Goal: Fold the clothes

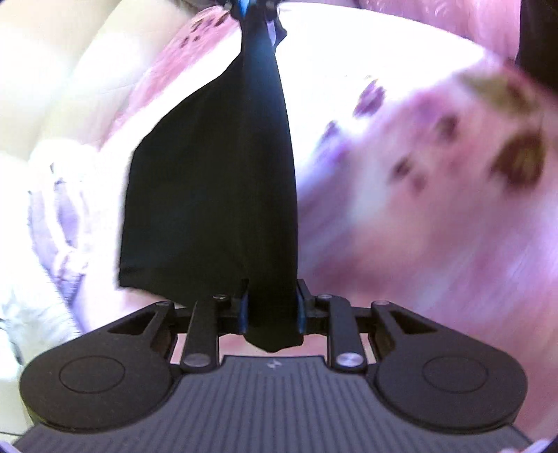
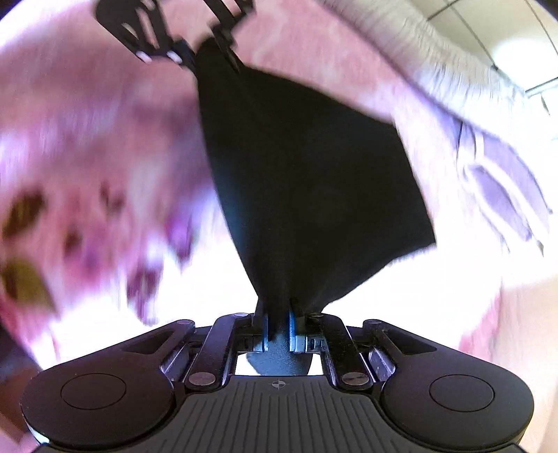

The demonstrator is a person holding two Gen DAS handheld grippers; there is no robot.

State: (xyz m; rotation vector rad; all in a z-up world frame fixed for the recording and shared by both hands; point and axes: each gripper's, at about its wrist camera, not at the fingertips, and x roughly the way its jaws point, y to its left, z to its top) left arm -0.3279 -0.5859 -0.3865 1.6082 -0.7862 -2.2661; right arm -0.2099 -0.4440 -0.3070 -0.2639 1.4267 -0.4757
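Left gripper [image 1: 272,310]: pinching one end of the black cloth [image 1: 216,181].
Right gripper [image 2: 279,325]: pinching the other end.
Cloth: stretched between both, above pink floral bedding [image 1: 436,209].

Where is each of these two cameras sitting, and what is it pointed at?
Left wrist view: rides on the left gripper, looking along its fingers at the black cloth over a pink flowered bedspread; the right gripper shows far off.
Right wrist view: rides on the right gripper, facing the left gripper.
Shared: the same cloth, stretched between both.
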